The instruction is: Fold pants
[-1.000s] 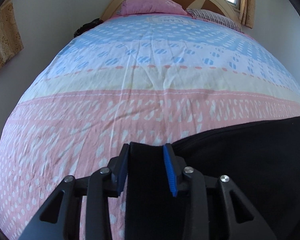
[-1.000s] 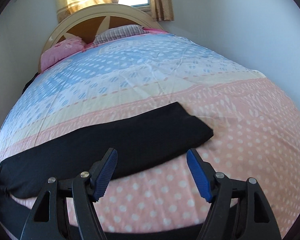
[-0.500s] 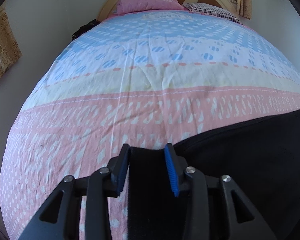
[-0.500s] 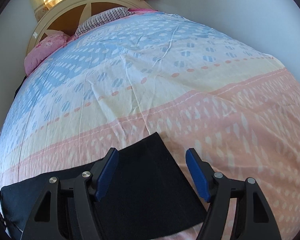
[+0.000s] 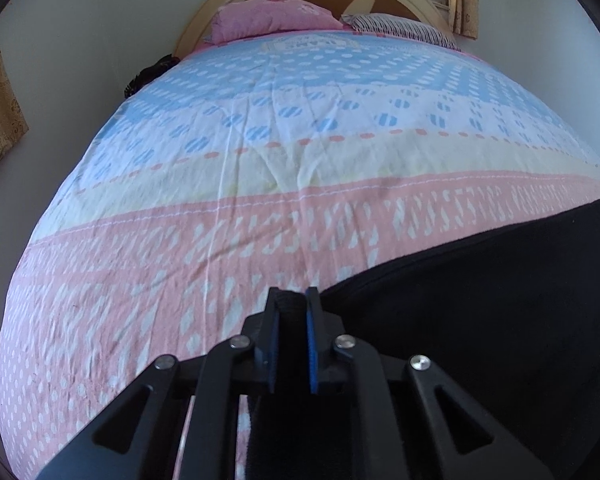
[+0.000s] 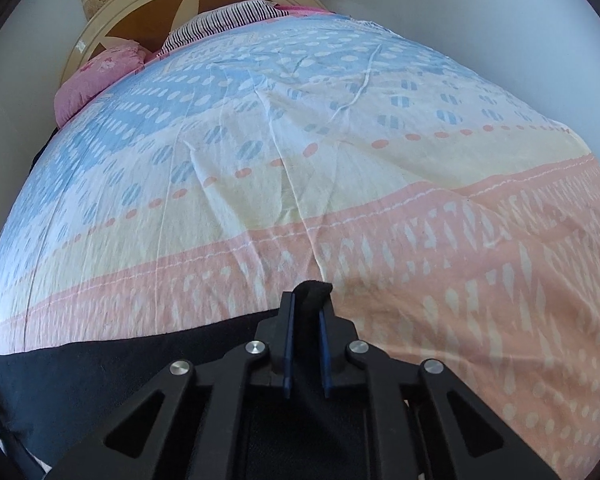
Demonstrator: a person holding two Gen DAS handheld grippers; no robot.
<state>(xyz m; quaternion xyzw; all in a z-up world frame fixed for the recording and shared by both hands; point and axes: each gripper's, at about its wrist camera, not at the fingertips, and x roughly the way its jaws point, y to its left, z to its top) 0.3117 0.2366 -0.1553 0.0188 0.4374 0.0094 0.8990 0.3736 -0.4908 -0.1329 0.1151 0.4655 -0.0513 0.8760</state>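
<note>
Black pants [image 5: 480, 300] lie stretched across the pink band of the bedspread at the near edge of the bed. In the left wrist view my left gripper [image 5: 293, 300] is closing, and its blue pads pinch one end of the pants between them. The rest of the pants runs off to the right. In the right wrist view the pants [image 6: 100, 380] stretch to the left. My right gripper [image 6: 307, 304] is closing on the other end, and a bunch of black fabric sticks up between its fingertips.
The bedspread [image 5: 300, 140] has pink, cream and blue bands and reaches back to a pink pillow [image 5: 272, 20], a striped pillow [image 6: 224, 20] and a curved headboard [image 6: 148, 4]. A dark object [image 5: 148, 74] sits at the bed's far left edge. Walls stand close on both sides.
The right gripper came down over the end of the pants and its wide jaws closed on the fabric. The left gripper's jaws narrowed onto the fabric that lay between them.
</note>
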